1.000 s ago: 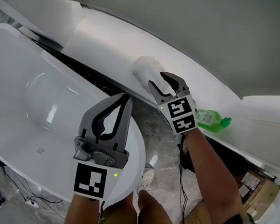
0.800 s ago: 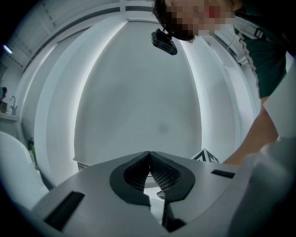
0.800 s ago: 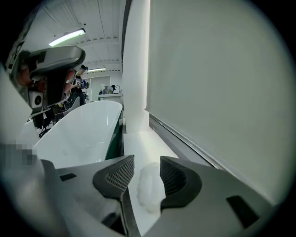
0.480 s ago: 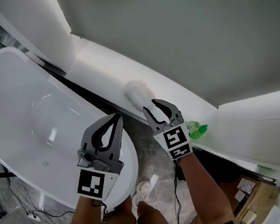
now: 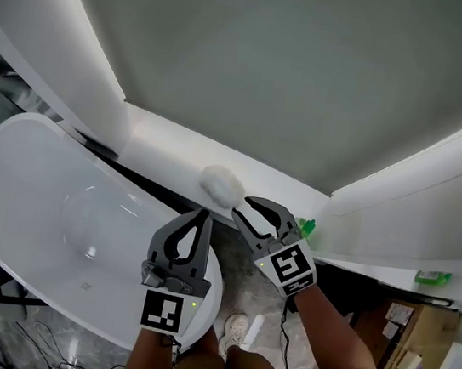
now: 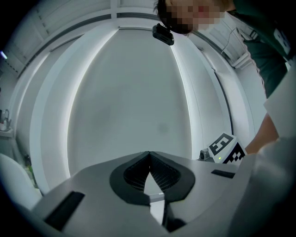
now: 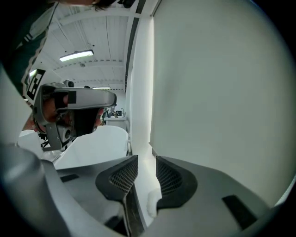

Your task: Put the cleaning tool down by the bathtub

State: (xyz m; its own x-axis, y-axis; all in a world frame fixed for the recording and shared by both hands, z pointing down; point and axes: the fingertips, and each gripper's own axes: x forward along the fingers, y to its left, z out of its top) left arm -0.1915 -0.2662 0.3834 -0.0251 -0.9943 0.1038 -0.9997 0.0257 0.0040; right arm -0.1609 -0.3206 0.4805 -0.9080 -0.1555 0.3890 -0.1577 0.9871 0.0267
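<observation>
The cleaning tool (image 5: pixel 222 185), a white fluffy pad, lies on the white ledge (image 5: pixel 164 145) that runs along the far side of the bathtub (image 5: pixel 36 193), across the dark gap from the tub's rounded end. Its long axis follows the ledge, parallel to the tub's far rim.

The right gripper (image 5: pixel 242 207) hangs over that gap, just beside the pad and on the side away from the tub. Its 2 fingers have just been closing but stand apart, with nothing gripped between them. The right gripper view shows only the ledge and a bit of the pad's fluff through the gap. The pad lies ahead of these fingertips, apart from them as far as I can tell.

The left gripper (image 5: pixel 203 212) hovers over the tub's rounded end with its fingers pressed together at the tips, and it is empty. It is farther from the pad than the right one.

To me the tool looks set down already, so what remains is a clean retreat. There is open room back over the gap. The wall (image 5: pixel 256 71) rises right behind the ledge, and a green bottle (image 5: pixel 305 227) stands further along the ledge, past the right gripper.
</observation>
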